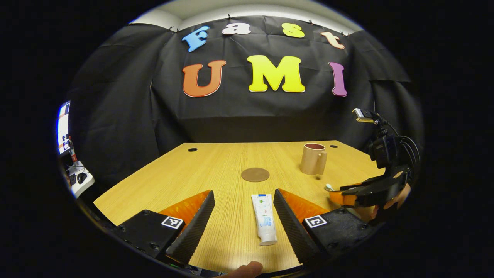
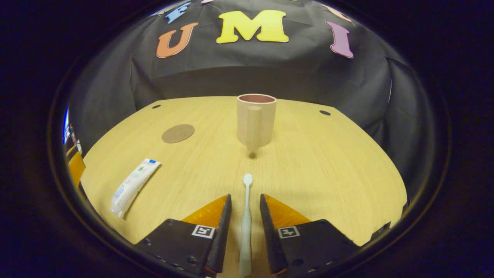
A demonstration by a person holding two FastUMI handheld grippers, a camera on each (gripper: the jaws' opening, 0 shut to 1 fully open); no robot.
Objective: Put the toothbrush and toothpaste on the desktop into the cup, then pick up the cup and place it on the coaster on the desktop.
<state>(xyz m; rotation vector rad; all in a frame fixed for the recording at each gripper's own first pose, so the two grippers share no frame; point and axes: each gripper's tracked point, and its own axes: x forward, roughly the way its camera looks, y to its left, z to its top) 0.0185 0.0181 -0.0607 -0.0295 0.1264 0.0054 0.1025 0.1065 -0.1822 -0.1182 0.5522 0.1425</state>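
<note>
The white toothpaste tube [image 1: 264,220] lies flat on the wooden desktop [image 1: 216,166] between the fingers of my left gripper [image 1: 244,192], which is open and apart from it on both sides. The white toothbrush [image 2: 246,220] lies lengthwise in the narrow gap of my right gripper [image 2: 245,197], head pointing at the cup; the fingers stand open with space on each side. The beige cup [image 2: 256,121] stands upright ahead, handle facing me. The round brown coaster [image 1: 255,174] lies mid-table, left of the cup [image 1: 313,158]. My right gripper [image 1: 335,193] shows low at the table's right.
The toothpaste tube [image 2: 133,185] and coaster [image 2: 178,133] lie to the left in the right gripper view. Two cable holes [image 1: 192,149] [image 1: 333,146] sit near the table's far edge. A hand [image 1: 397,199] holds the right gripper. A screen [image 1: 63,127] stands off the table's left.
</note>
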